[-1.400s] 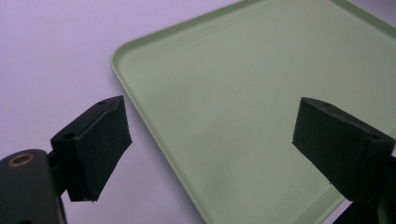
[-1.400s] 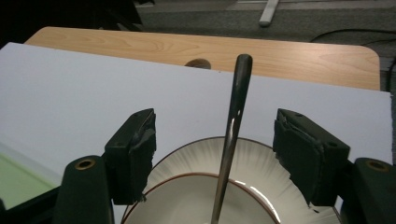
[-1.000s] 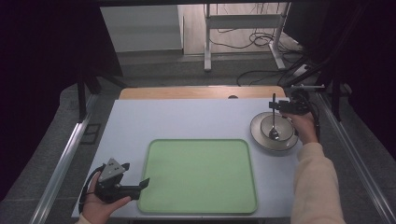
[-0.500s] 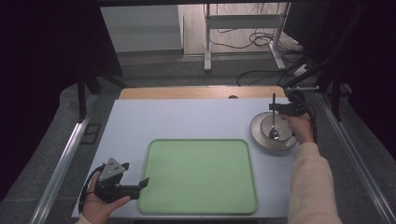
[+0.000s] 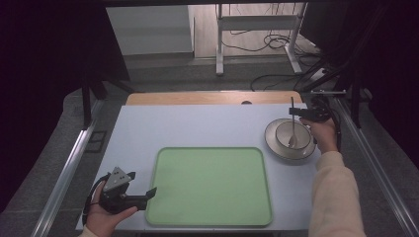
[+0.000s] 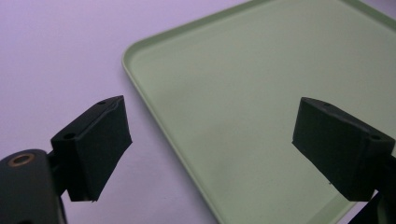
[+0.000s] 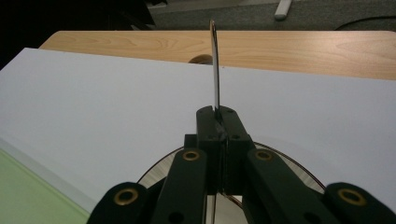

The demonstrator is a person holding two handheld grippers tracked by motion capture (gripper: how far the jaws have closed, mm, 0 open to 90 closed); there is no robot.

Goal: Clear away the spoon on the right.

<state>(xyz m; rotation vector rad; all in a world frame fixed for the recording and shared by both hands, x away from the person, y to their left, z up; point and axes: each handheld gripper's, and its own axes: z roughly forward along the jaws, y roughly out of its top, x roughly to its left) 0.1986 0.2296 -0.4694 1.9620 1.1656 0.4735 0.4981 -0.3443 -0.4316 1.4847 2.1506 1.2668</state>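
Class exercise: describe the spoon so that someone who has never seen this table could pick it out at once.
Start at the pale table and go past the green tray to the round metal bowl near the right edge. The spoon stands in it, handle up, pinched by the right gripper: the one thin, upright metal piece.

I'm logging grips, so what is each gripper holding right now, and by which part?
The right gripper pinches a spoon partway up its handle; the left gripper holds nothing.

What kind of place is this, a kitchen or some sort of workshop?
Most likely a lab or test room set up for recording, not a kitchen. A bare work table has metal rails along its sides, loose cables lie on the floor behind, and a person works with a hand-held claw instead of bare hands.
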